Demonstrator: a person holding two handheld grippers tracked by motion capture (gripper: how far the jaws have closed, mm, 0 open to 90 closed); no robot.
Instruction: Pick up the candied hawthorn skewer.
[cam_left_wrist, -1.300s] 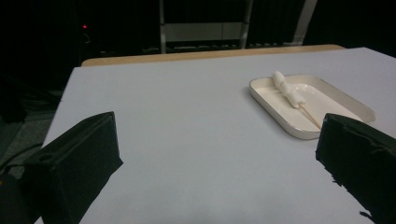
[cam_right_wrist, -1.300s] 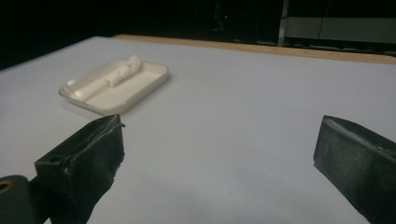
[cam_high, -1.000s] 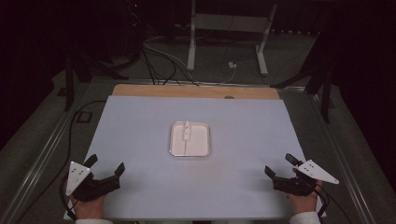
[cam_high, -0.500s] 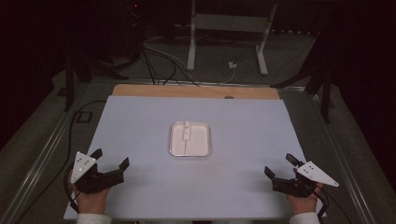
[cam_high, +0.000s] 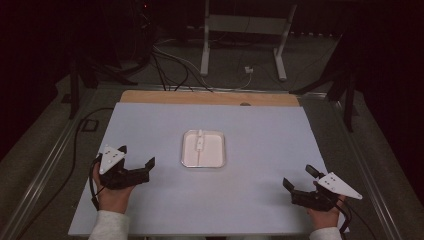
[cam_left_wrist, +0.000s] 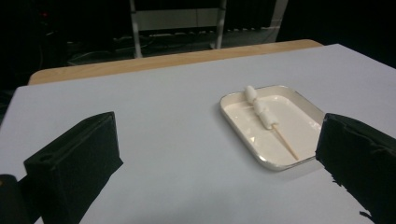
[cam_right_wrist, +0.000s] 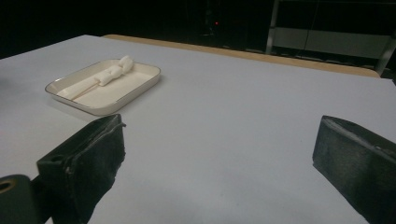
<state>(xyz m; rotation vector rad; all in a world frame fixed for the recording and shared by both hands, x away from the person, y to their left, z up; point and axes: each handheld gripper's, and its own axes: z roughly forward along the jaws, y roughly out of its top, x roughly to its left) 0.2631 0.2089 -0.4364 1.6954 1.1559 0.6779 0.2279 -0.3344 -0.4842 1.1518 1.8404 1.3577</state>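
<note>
Resting near the left edge of the pale table cover, the left gripper sits in the person's left hand with its jaws spread wide and nothing between them; in the left gripper view both black jaws stand well apart over bare cover. Ahead of it and off to its right, near the middle of the cover, lies a shallow white tray, well apart from both grippers. Inside the tray a thin wooden skewer lies flat, with small white marshmallow-like pieces threaded on its far end. Farther right, near the cover's front right corner, the right gripper is held in the right hand, jaws likewise spread and empty; the tray sits ahead of it and to its left.
</note>
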